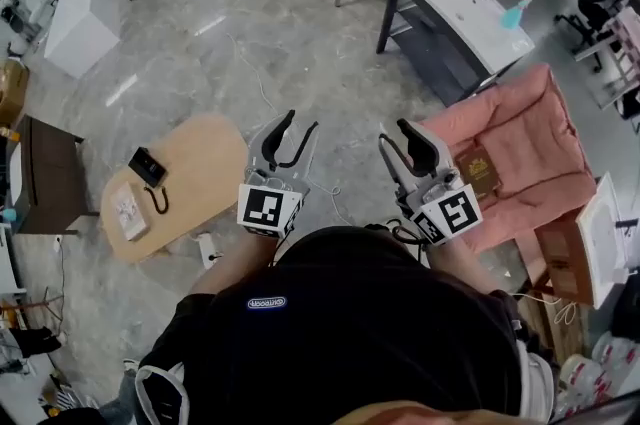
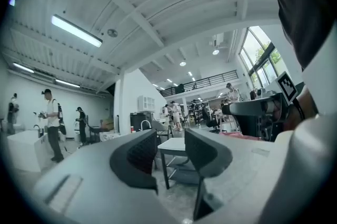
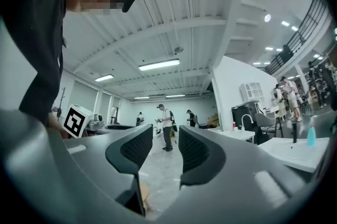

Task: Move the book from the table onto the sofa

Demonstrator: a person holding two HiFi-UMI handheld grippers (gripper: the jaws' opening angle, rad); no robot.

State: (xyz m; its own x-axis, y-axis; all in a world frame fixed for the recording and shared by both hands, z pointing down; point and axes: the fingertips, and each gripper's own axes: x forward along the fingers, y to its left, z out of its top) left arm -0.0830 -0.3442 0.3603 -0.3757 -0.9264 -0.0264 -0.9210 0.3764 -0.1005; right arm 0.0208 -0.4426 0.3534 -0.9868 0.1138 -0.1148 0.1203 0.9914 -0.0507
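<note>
Now the book (image 1: 478, 171) lies flat on the pink sofa (image 1: 545, 128), well apart from the wooden table (image 1: 205, 168). The left gripper (image 1: 301, 123) and right gripper (image 1: 393, 133) both have jaws spread, holding nothing.

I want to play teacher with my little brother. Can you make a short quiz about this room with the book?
1. True or false: the brown book lies on the pink sofa.
2. What is between the jaws of the left hand-held gripper? A) a book B) nothing C) a cup
3. Fill in: in the head view, the wooden table is on the picture's ____ side.

Key: 1 true; 2 B; 3 left.
</note>
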